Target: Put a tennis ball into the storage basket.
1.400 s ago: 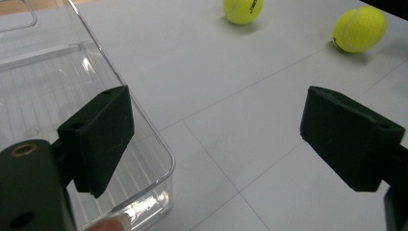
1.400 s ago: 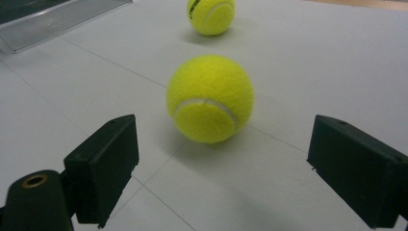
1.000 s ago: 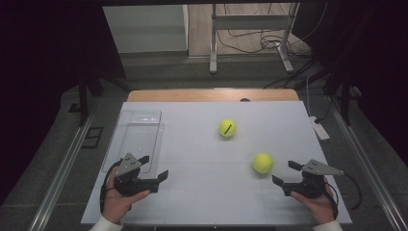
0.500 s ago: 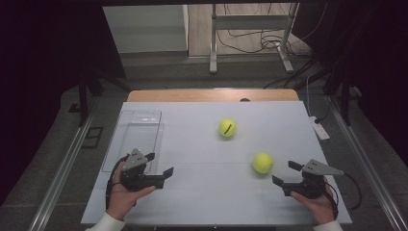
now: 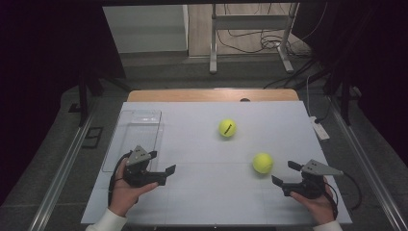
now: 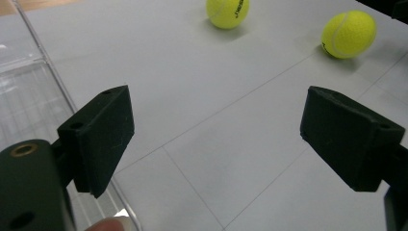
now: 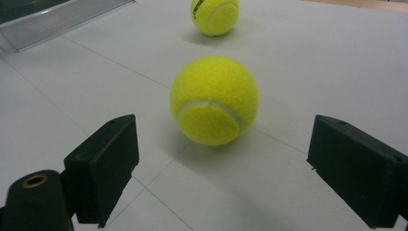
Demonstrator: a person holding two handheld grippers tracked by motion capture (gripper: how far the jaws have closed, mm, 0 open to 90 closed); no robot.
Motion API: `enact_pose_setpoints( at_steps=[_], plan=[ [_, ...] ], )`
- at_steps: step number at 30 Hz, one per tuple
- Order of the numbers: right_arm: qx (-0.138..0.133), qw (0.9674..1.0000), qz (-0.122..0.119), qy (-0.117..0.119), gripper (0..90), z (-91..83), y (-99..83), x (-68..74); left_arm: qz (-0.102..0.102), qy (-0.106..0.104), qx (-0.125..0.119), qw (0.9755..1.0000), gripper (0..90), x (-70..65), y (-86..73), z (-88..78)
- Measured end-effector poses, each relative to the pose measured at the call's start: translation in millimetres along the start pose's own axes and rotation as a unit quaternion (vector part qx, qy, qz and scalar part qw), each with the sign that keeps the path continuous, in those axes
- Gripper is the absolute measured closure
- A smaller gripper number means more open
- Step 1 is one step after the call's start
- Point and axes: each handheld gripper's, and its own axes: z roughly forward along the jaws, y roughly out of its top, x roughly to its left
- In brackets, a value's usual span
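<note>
Tennis balls, two, felt-covered, bright yellow-green, round, each with a pale curved seam. Nearer ball (image 5: 262,162): fuzzy nap plainly visible in the right gripper view (image 7: 214,100), resting on the tabletop (image 5: 202,202) just ahead of my right gripper (image 5: 287,175), centred between its jaws but not touched by them. Farther ball (image 5: 227,127): same make and texture, black printed lettering on its side, lying nearer the middle of the tabletop, well apart from the first; seen also at the top of the left gripper view (image 6: 227,12).

Right gripper: black, blocky, matte jaws with flat rectangular pads, standing wide apart and empty; grey three-cornered plate on top; held in my right hand (image 5: 315,204).

Left gripper (image 5: 162,163): same black matte build, jaws likewise wide apart with nothing between them but bare tabletop; held in my left hand (image 5: 126,190), white sleeve cuff at the wrist. It sits at the near left, well apart from both balls.

Tabletop: smooth, pale grey-white sheet, faintly ruled with thin straight lines into large rectangles; a wooden edge shows at its far side.

Tray (image 5: 137,132): clear plastic, rectangular, low-walled, ribbed floor, lying on the left part of the tabletop just beside my left gripper.
</note>
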Motion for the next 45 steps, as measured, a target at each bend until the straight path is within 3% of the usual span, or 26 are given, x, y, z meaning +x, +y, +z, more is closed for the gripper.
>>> enact_pose_setpoints(
  at_steps=[36, 45],
  plan=[
    [0.003, 1.0000, 0.000, -0.003, 10.9, -0.3, -1.0, -0.1, 0.017, -0.030, 0.009, 0.9994, 12.8, -9.7, 30.8, 35.5],
    [0.000, 1.0000, 0.002, 0.001, 11.0, -0.7, -1.5, -0.9, 0.037, -0.035, 0.018, 0.9986, 12.8, -18.1, 44.7, 49.5]
  ],
)
